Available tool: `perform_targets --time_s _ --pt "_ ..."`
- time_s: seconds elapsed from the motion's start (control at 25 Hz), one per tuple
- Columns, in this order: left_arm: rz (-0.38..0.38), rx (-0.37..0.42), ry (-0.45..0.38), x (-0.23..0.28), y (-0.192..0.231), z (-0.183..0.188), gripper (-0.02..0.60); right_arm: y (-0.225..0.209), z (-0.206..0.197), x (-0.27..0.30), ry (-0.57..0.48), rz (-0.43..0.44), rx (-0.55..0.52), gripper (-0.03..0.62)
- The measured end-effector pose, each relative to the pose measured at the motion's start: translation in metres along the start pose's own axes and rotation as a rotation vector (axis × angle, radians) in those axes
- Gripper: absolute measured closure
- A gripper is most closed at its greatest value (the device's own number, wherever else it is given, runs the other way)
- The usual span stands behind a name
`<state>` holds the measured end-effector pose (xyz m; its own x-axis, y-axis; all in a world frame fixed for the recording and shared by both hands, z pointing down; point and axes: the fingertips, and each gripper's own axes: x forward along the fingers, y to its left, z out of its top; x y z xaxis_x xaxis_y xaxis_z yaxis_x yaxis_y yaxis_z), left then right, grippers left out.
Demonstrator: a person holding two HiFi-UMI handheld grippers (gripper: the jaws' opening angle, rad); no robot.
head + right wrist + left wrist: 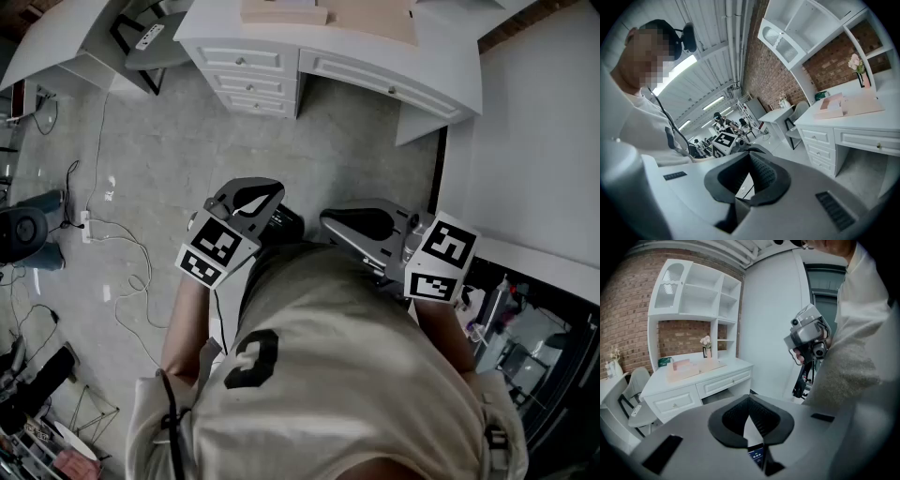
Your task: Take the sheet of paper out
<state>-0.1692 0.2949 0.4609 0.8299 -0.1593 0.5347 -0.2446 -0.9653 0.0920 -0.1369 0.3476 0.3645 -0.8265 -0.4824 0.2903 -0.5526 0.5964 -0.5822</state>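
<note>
A white desk (441, 70) with drawers (246, 62) stands at the top of the head view, well ahead of me. On its top lie a pink box (284, 11) and a flat tan sheet-like pad (370, 19), seen too in the left gripper view as the box (680, 365) and the pad (710, 365). No loose sheet of paper shows clearly. My left gripper (253, 192) and right gripper (361, 225) hover close to my chest, far from the desk. Each is shut with nothing between its jaws, as seen at the left gripper (750, 401) and the right gripper (749, 159).
A grey chair (155, 42) stands left of the desk. Cables and a power strip (87, 225) trail over the floor at left. A white wall panel (534, 122) rises at right, with cluttered equipment (525, 347) below it. A shelf hutch (693, 301) and a flower vase (706, 347) top the desk.
</note>
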Motion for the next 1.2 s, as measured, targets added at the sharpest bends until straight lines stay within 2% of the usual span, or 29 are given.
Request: perform_targets --time_s 0.36,0.6,1.2 --pt "-0.01 0.006 -0.035 -0.014 0.011 0.0 0.566 0.008 0.004 0.024 0.012 -0.007 -0.024 0.566" --pt "-0.005 0.012 -0.023 -0.015 0.014 -0.002 0.566 0.001 0.003 0.026 0.022 -0.022 0.033 0.566" --pt "0.006 0.027 -0.022 -0.012 0.014 0.003 0.566 -0.001 0.005 0.02 0.017 -0.029 0.023 0.566"
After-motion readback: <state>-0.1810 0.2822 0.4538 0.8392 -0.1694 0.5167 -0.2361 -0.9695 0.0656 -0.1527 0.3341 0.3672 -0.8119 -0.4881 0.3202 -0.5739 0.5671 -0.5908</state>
